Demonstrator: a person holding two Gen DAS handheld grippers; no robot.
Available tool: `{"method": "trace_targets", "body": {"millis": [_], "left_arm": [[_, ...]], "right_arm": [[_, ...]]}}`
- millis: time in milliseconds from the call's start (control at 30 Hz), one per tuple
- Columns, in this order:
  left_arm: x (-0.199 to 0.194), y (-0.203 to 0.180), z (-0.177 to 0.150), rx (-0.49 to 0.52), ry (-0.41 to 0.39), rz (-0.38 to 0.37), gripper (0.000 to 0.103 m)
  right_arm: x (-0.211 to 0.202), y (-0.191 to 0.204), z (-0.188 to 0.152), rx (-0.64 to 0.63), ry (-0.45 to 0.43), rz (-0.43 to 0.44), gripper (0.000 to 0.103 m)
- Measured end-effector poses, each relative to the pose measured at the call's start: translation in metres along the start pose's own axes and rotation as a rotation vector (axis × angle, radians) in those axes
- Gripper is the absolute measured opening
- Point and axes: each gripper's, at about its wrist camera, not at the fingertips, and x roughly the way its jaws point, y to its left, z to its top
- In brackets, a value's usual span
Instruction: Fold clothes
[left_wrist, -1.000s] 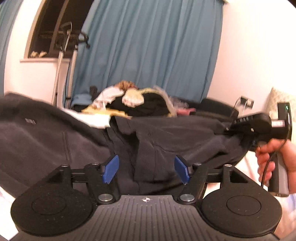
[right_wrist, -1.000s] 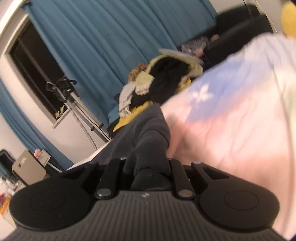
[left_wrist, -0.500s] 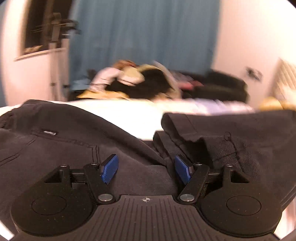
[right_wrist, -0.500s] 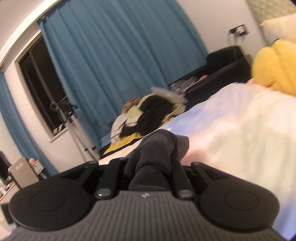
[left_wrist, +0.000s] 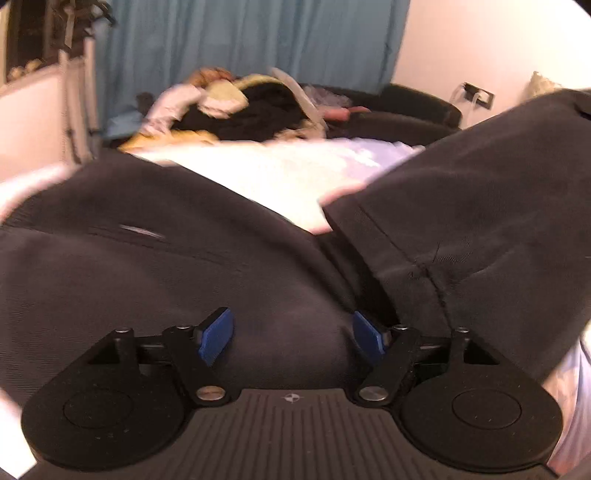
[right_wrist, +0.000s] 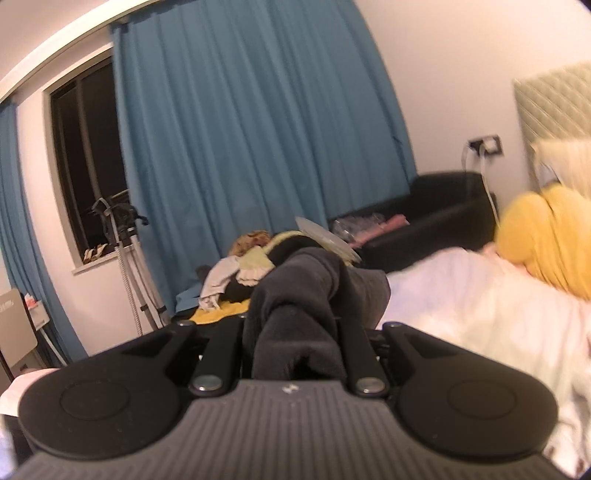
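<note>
Two claws: the right gripper pinches the dark trousers, seemingly stretching lower-left to upper-right; the left gripper gapes over them, laundry pile behind.

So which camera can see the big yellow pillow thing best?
The right wrist view. The yellow cushion sits at its right edge, on the white bedding below the padded headboard, though blurred. The left wrist view doesn't show it: the dark trousers fill that side of the picture.
</note>
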Motion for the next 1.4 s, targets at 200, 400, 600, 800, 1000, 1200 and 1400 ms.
{"method": "trace_targets", "body": {"millis": [200,400,600,800,1000,1200,1400], "left_arm": [[-0.092,0.08,0.009,-0.099,-0.145,0.03,0.089],[-0.126,0.163,0.002,-0.299,-0.278,0.038,0.089],[-0.137,0.253,-0.028,-0.501,-0.348,0.064,0.089],[-0.144,0.323,-0.053,-0.644,-0.402,0.103,0.089],[-0.143,0.332,-0.057,-0.639,-0.431,0.057,0.089],[-0.137,0.307,-0.053,-0.556,-0.436,-0.024,0.089],[-0.143,0.28,-0.046,-0.548,-0.482,-0.155,0.089]], "right_arm": [[0.035,0.098,-0.003,-0.117,-0.053,0.07,0.016],[0.077,0.214,-0.038,-0.241,-0.047,0.198,0.016],[0.13,0.326,-0.135,-0.376,0.096,0.322,0.016],[0.167,0.384,-0.232,-0.525,0.158,0.306,0.017],[0.164,0.376,-0.231,-0.516,0.139,0.34,0.032],[0.127,0.348,-0.192,-0.466,0.213,0.543,0.054],[0.073,0.276,-0.132,-0.483,0.246,0.603,0.066]]}}
